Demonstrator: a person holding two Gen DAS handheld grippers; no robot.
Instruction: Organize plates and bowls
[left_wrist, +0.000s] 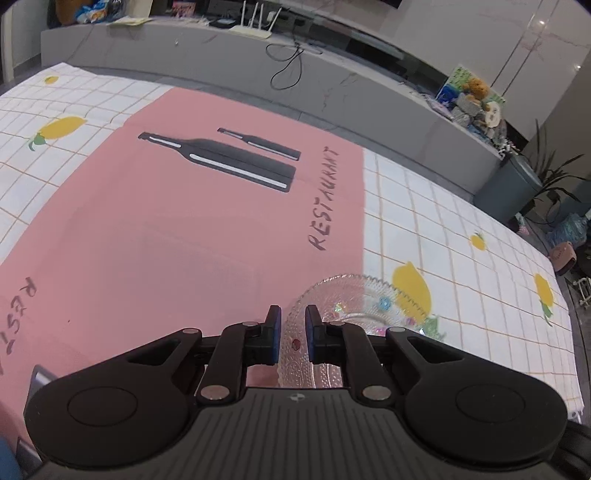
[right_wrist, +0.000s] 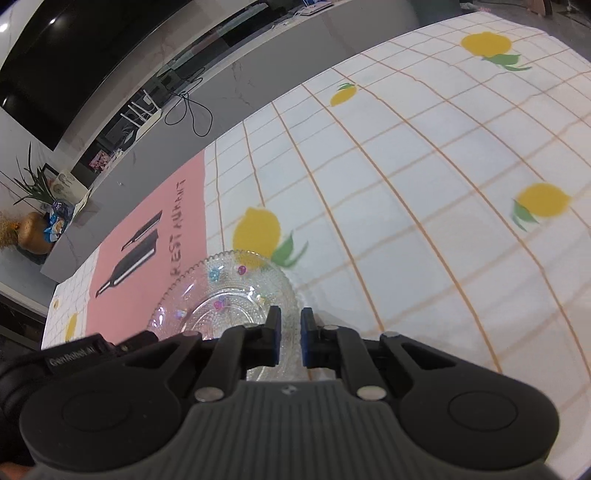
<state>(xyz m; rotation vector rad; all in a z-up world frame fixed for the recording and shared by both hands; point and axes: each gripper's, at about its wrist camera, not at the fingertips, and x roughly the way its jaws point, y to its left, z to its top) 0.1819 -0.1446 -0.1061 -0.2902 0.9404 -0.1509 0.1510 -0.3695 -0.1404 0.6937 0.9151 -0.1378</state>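
A clear glass plate (left_wrist: 354, 295) with a beaded, scalloped rim and small coloured flowers is held between both grippers, above the seam where the pink mat meets the lemon cloth. My left gripper (left_wrist: 293, 314) is shut on the plate's left rim, the glass showing between its blue pads. In the right wrist view the same plate (right_wrist: 221, 291) spreads to the left, and my right gripper (right_wrist: 290, 317) is shut on its right rim. The near part of the plate is hidden under the gripper bodies.
A pink "RESTAURANT" mat (left_wrist: 184, 240) with printed bottles lies on a white checked tablecloth with lemons (right_wrist: 443, 184). Past the table's far edge runs a grey low counter (left_wrist: 221, 62) with a router, cables and clutter. Potted plants (left_wrist: 554, 177) stand at its end.
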